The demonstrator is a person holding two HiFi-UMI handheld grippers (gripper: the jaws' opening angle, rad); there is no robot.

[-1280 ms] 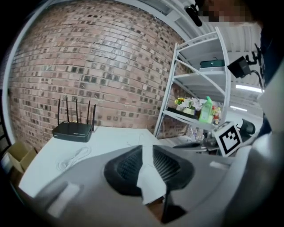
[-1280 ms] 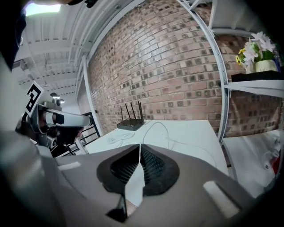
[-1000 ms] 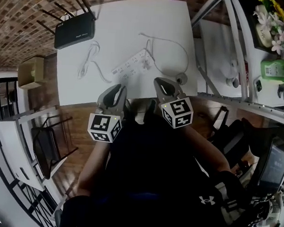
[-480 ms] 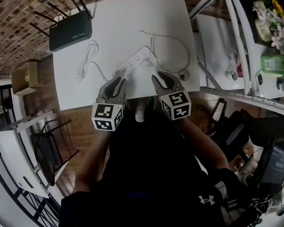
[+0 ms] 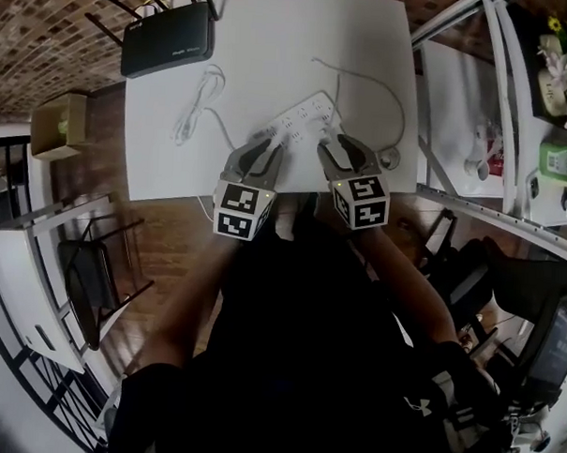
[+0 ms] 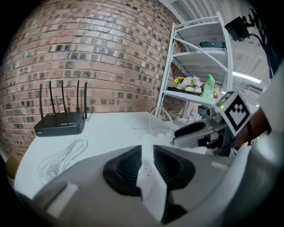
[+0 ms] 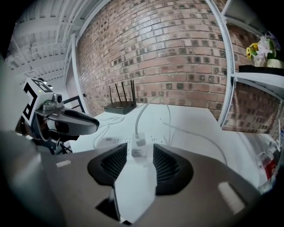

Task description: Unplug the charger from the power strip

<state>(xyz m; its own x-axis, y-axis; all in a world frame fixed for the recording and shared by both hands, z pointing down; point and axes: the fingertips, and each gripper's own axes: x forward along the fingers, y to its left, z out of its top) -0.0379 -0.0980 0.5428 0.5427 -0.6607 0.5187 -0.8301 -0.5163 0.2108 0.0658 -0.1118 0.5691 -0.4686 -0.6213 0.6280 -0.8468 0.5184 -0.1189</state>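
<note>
A white power strip (image 5: 299,117) lies slantwise on the white table (image 5: 263,42), and a white charger (image 7: 138,147) is plugged into its near end, its cable (image 7: 141,116) rising from it and looping to the right. My right gripper (image 7: 139,153) is just short of the charger, which shows in the gap between its jaws; the jaws are opening and the pads do not touch it. My left gripper (image 5: 264,147) hovers over the strip's left end with a narrow gap between its jaws and nothing in it. Each gripper shows in the other's view.
A black router (image 5: 168,39) with several antennas stands at the table's far left corner. A coiled white cable (image 5: 196,114) lies left of the strip. A metal shelf rack (image 5: 495,108) with flowers and a green bottle stands to the right, and a brick wall runs behind the table.
Both grippers have come forward and down over the table's near edge toward the power strip. The right jaws have parted.
</note>
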